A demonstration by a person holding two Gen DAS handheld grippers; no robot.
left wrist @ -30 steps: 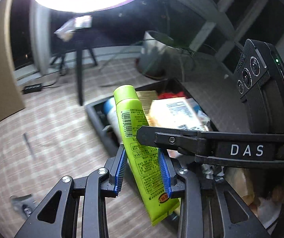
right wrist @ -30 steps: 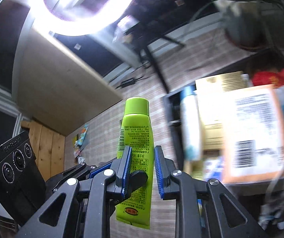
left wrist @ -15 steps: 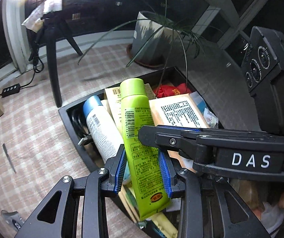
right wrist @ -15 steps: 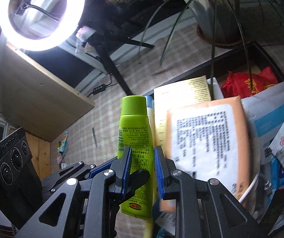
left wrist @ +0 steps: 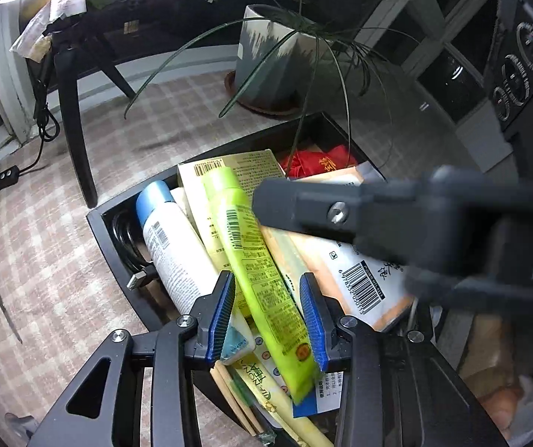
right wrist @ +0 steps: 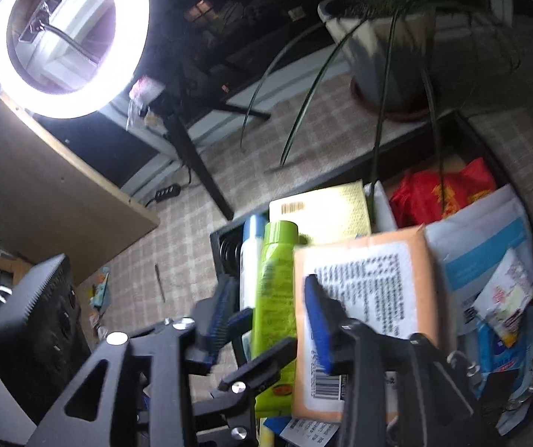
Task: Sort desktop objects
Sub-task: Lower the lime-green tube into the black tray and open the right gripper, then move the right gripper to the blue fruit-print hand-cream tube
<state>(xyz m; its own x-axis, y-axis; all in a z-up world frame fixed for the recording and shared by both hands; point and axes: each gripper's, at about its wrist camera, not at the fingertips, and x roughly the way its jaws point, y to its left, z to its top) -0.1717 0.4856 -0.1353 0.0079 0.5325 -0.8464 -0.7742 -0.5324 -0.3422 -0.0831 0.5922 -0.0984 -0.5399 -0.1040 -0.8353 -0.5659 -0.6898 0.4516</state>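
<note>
— So, how much room did you have?
— Little: the black tray (left wrist: 125, 257) was crammed to its rim.
— And your tools?
— Both angled down, jaws opening. One green tube (left wrist: 255, 272) lay on the pile between the left tool (left wrist: 268, 316) and right tool (right wrist: 266, 309) pads, released.

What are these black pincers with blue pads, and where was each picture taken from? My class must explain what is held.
There is no robot. A person holds a two-finger gripper in each hand, each with a camera looking along its fingers. One picture comes from the left gripper, the other from the right gripper. Below, a black tray on a checked cloth is packed with a blue-capped bottle, an orange packet and a red bag. A green tube sits between both pairs of pads. Both jaws are opening and do not appear to press it.
</note>
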